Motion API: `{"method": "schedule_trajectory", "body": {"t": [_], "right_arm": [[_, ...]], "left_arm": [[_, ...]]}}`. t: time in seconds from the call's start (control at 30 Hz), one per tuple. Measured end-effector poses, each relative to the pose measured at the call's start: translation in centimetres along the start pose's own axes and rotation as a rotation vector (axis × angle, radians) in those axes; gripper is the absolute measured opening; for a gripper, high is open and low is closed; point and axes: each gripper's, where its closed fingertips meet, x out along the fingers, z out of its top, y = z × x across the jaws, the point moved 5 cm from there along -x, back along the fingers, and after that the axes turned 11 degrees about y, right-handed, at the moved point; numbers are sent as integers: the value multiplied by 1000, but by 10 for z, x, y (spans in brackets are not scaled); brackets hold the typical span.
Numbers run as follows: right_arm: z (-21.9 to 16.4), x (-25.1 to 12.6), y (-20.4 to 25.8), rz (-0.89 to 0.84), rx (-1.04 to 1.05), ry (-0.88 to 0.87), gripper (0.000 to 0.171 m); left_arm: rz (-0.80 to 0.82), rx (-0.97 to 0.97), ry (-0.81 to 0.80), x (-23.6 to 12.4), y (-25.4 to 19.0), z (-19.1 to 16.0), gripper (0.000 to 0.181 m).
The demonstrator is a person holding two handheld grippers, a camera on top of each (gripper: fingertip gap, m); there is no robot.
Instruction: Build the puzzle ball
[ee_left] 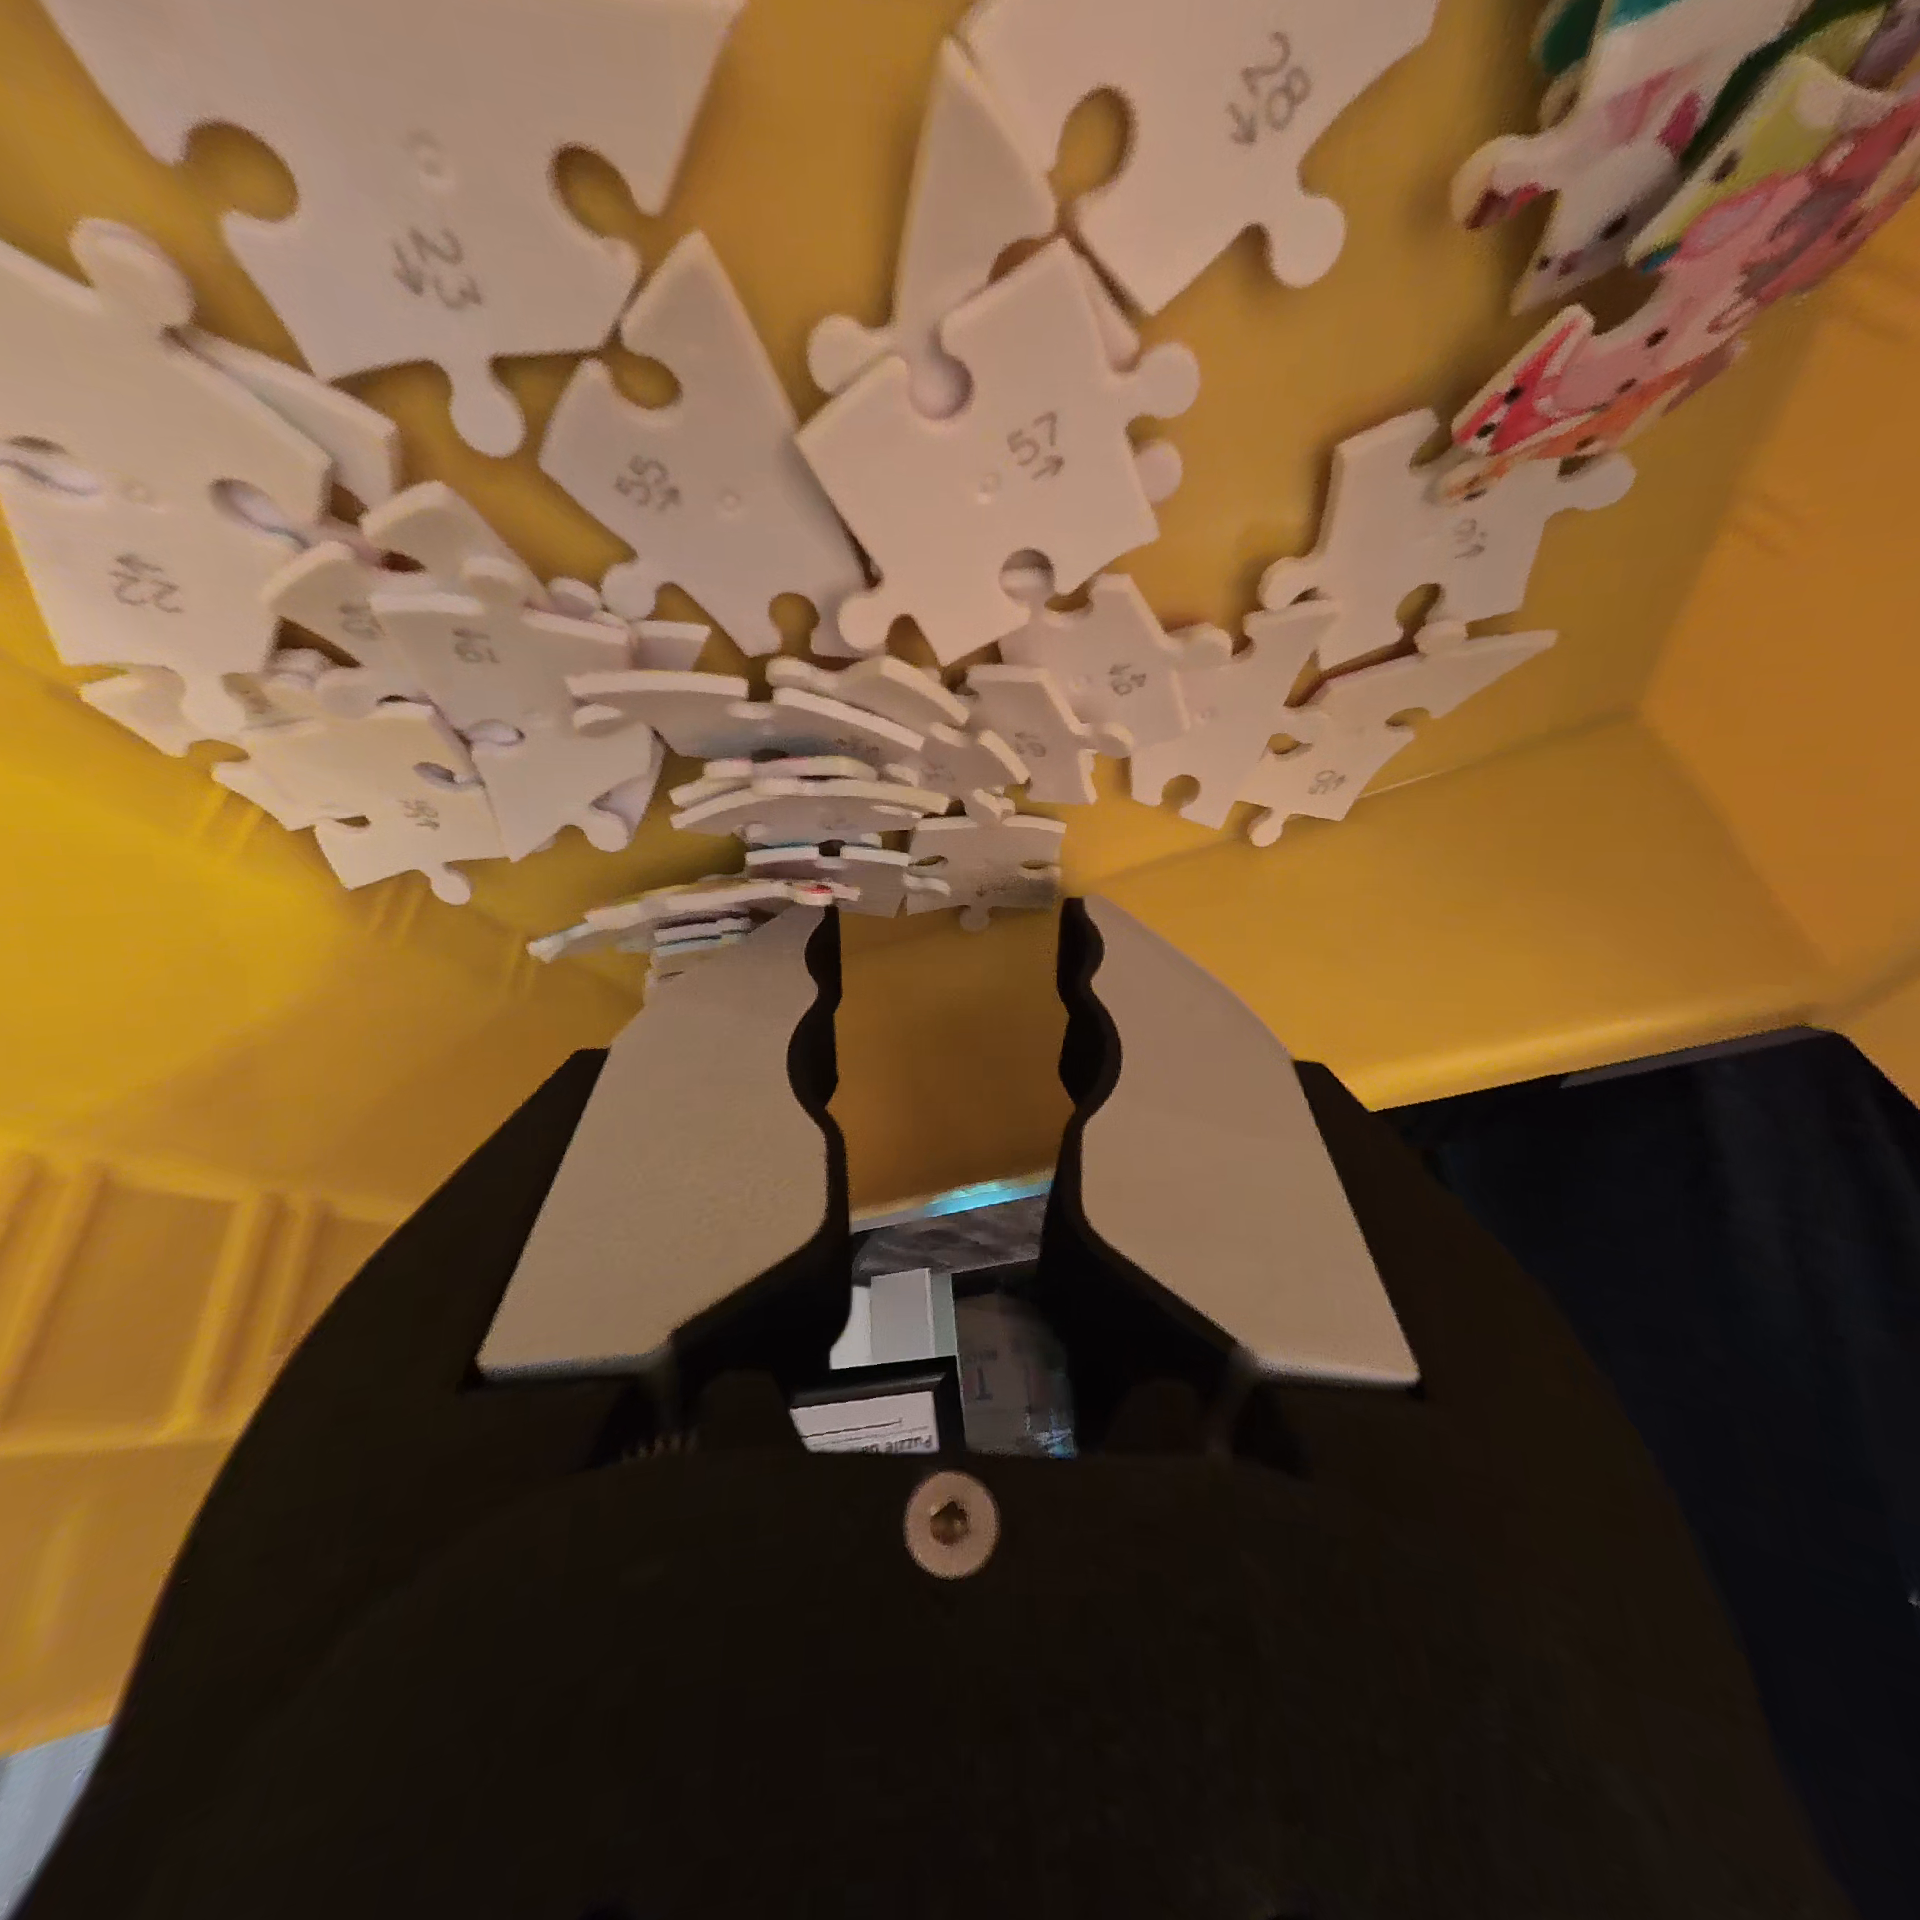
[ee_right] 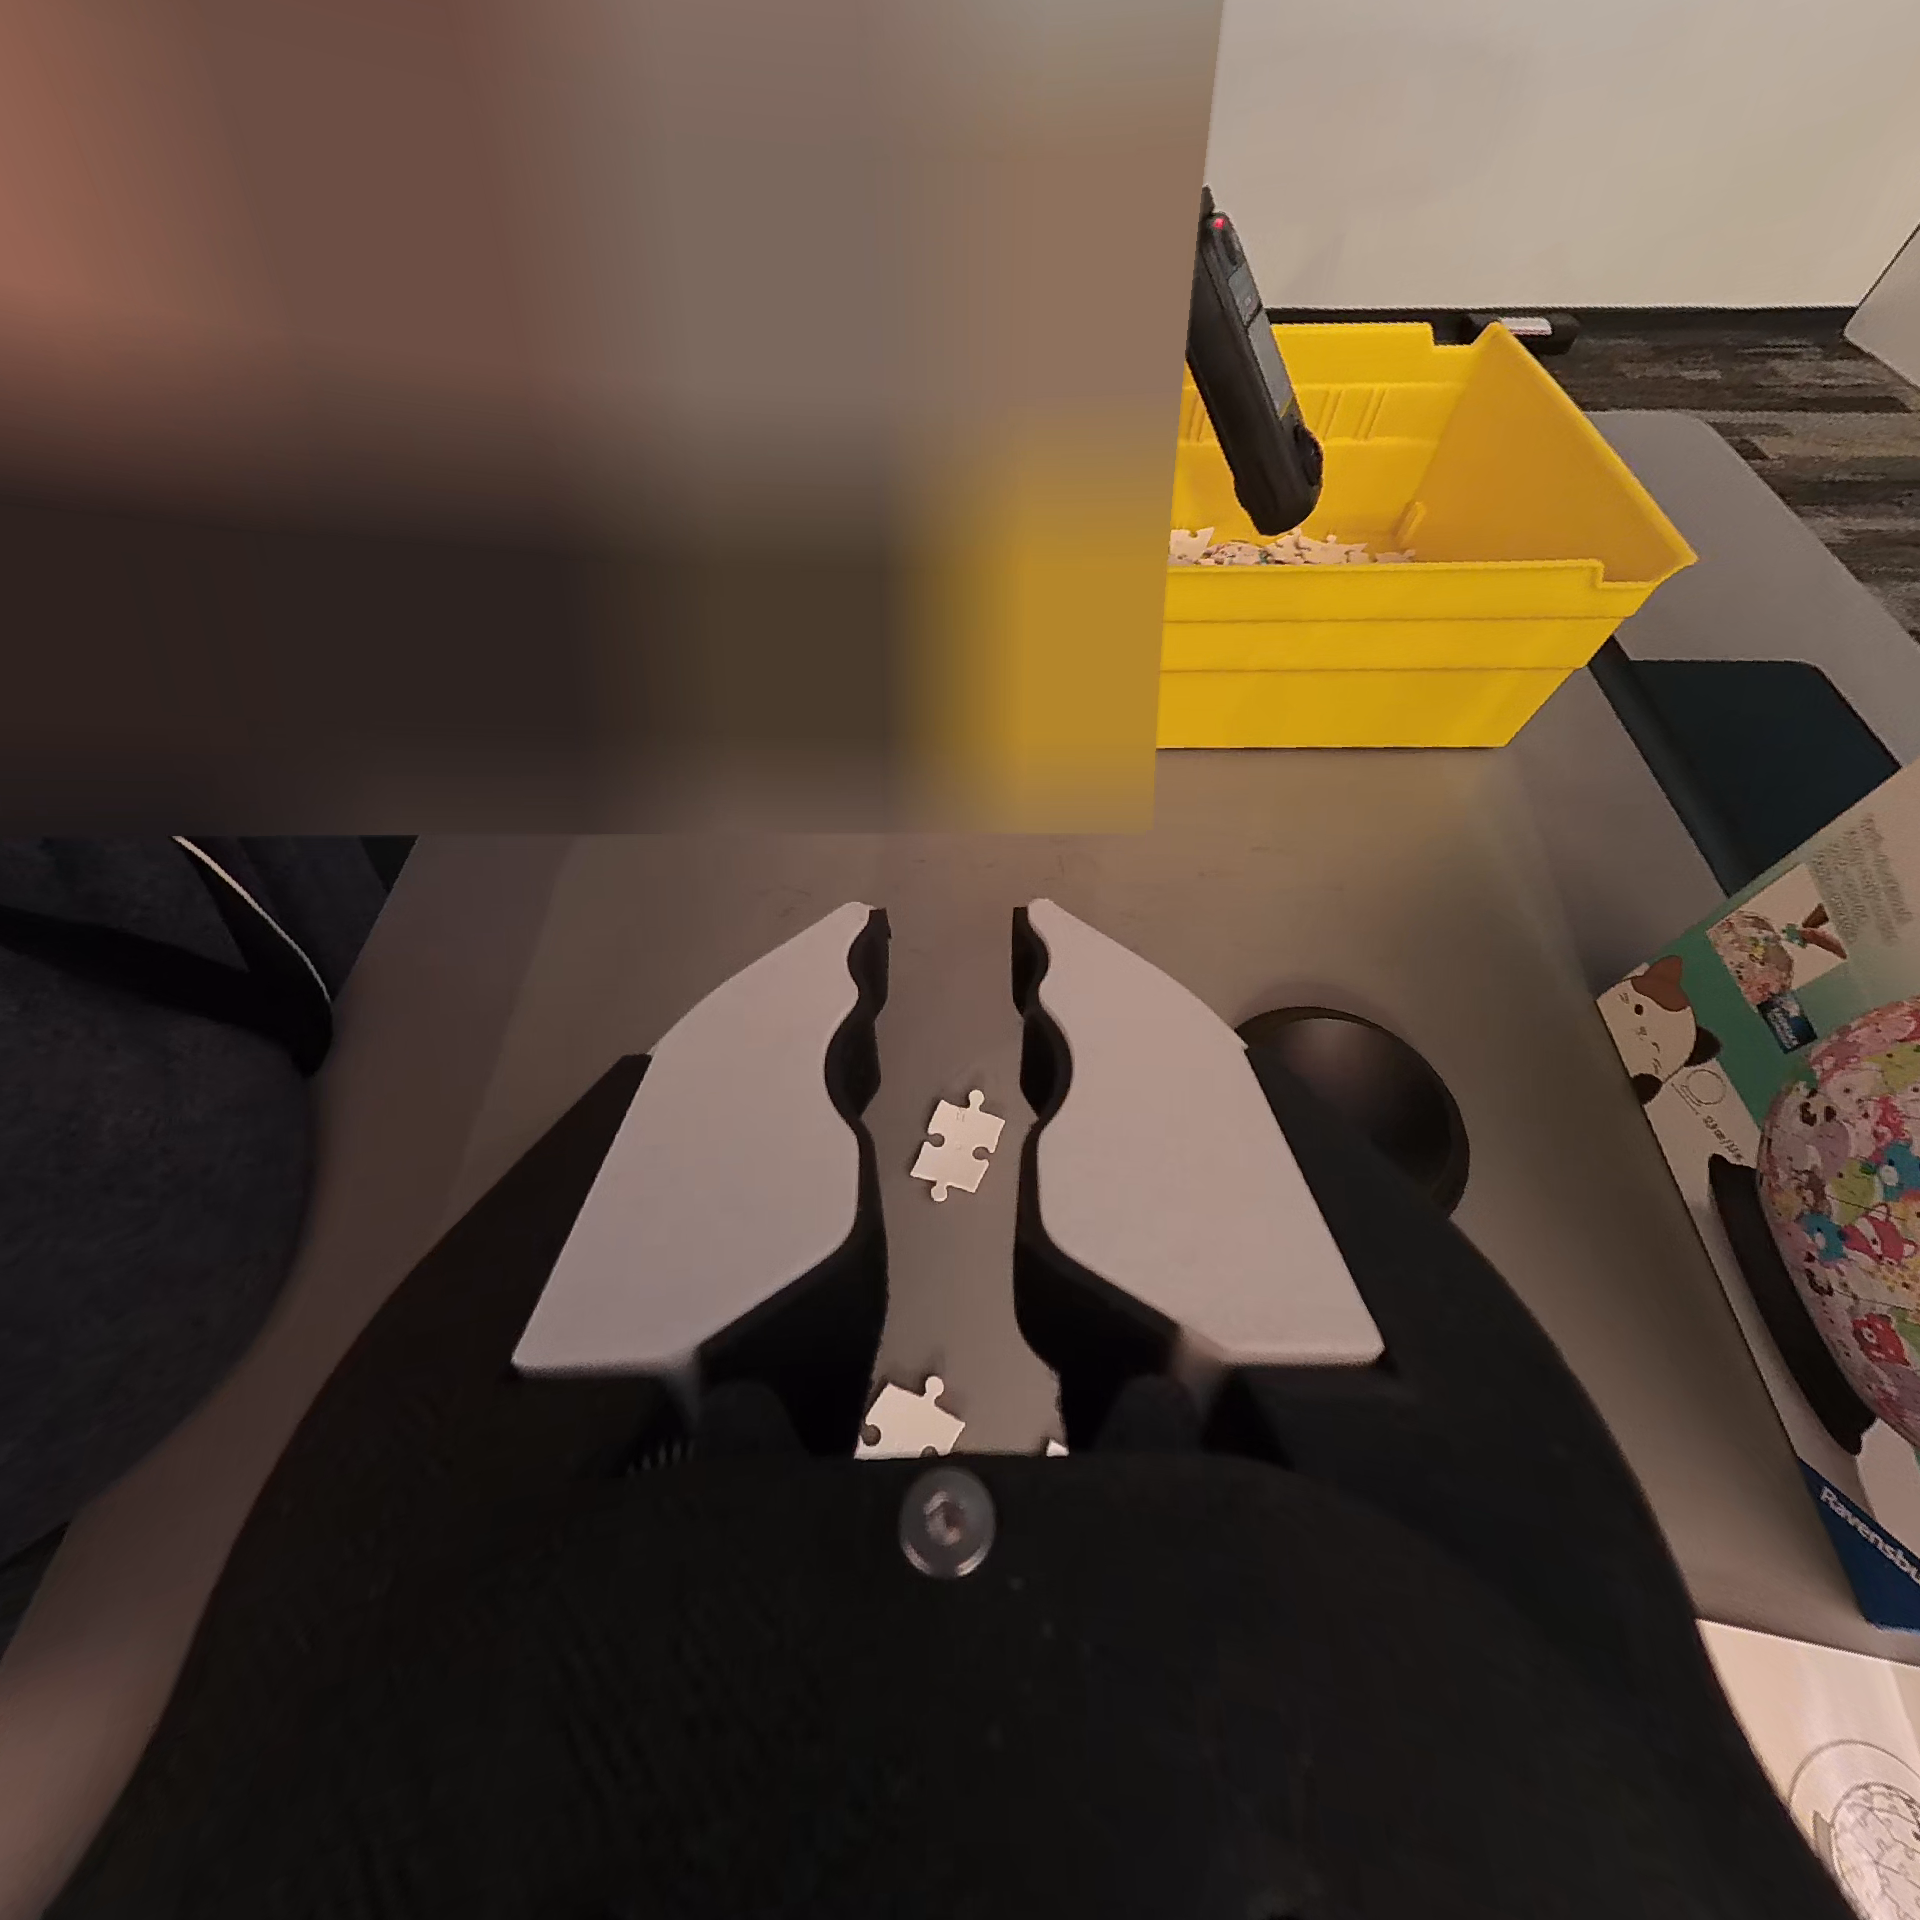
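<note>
Many white curved puzzle pieces (ee_left: 727,582) lie heaped face down in a yellow bin (ee_left: 1455,914); a few show coloured fronts (ee_left: 1704,239). My left gripper (ee_left: 948,920) is open and empty, its tips just at the near edge of the heap. In the right wrist view my right gripper (ee_right: 951,920) is open and empty above the grey table (ee_right: 1351,883). A loose white piece (ee_right: 958,1145) lies on the table between its fingers, and another piece (ee_right: 914,1421) lies nearer the gripper's base. The bin (ee_right: 1382,623) stands far right with the left gripper (ee_right: 1252,384) dipping into it.
A round black stand (ee_right: 1371,1101) sits on the table right of my right gripper. The puzzle ball's box (ee_right: 1818,1174) lies at the right edge, with a paper sheet (ee_right: 1839,1766) below it. A person's dark clothing (ee_right: 135,1143) is at the left.
</note>
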Motion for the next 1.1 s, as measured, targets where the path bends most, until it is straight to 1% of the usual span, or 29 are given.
{"method": "schedule_trajectory", "body": {"t": [0.13, 0.3, 0.37, 0.43, 0.6, 0.63, 0.67, 0.9, 1.1], "right_arm": [[-1, 0, 1, -1, -4, 7, 24], [-1, 0, 2, -6, -9, 18, 24], [-1, -1, 2, -10, -10, 22, 24], [-1, -2, 3, -14, -18, 24, 24], [1, -7, 3, -25, -26, 16, 23], [1, -8, 3, -25, -25, 15, 23], [1, -9, 3, -25, -24, 13, 23], [-1, -10, 1, -27, -19, 12, 23], [-4, -8, -1, -18, -14, 23, 23]], "left_arm": [[43, 2, 2, 1, 2, 1, 32], [36, -60, -17, 0, -4, 3, 47], [52, -71, -13, 0, -4, 5, 47], [97, -70, -9, 0, -2, 6, 39], [109, -60, 5, -1, -1, 6, 37], [122, -55, 3, -2, 1, 6, 28], [123, -48, 1, -2, 3, 5, 28], [48, -48, -6, -6, 12, -5, 28], [-58, -62, -94, -25, 18, -12, 28]]}}
